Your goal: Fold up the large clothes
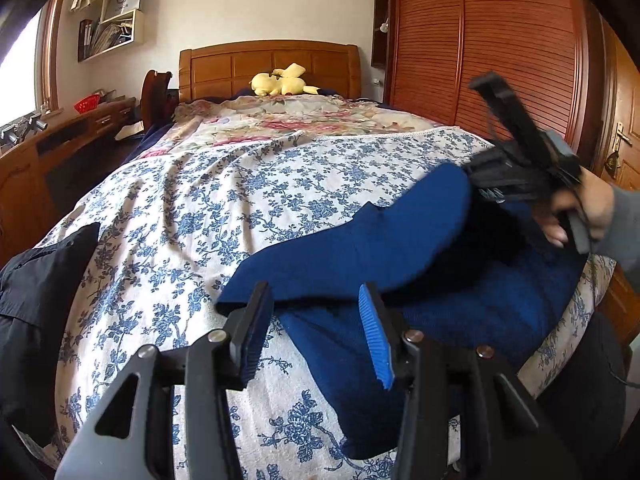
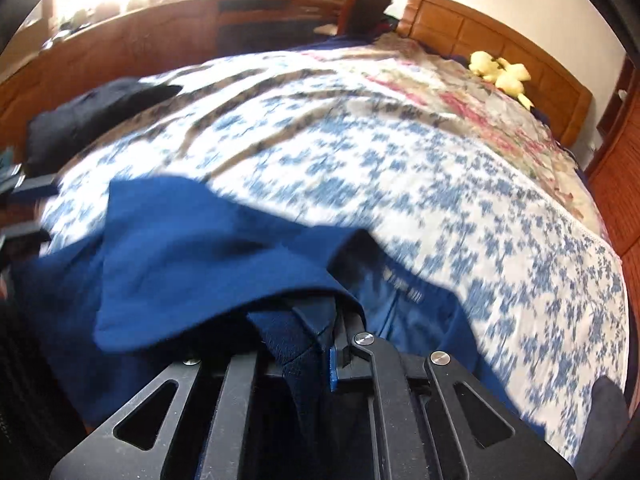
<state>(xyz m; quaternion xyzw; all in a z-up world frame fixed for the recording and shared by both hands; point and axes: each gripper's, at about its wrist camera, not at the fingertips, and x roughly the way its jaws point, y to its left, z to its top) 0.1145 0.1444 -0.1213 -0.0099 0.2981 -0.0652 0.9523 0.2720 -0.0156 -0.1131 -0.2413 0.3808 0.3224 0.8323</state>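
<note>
A dark blue sweater lies on the floral bedspread at the near right of the bed, with one part lifted and folded over towards the left. My left gripper stands open just above its near edge, and cloth and bedspread show in the gap between its blue-padded fingers. A hand holds my right gripper at the sweater's far right, shut on the raised fold. In the blurred right wrist view the blue sweater drapes over the right gripper and hides its fingertips.
A black garment lies at the bed's left edge. A yellow plush toy sits by the wooden headboard. A wooden desk runs along the left and a slatted wardrobe stands close on the right.
</note>
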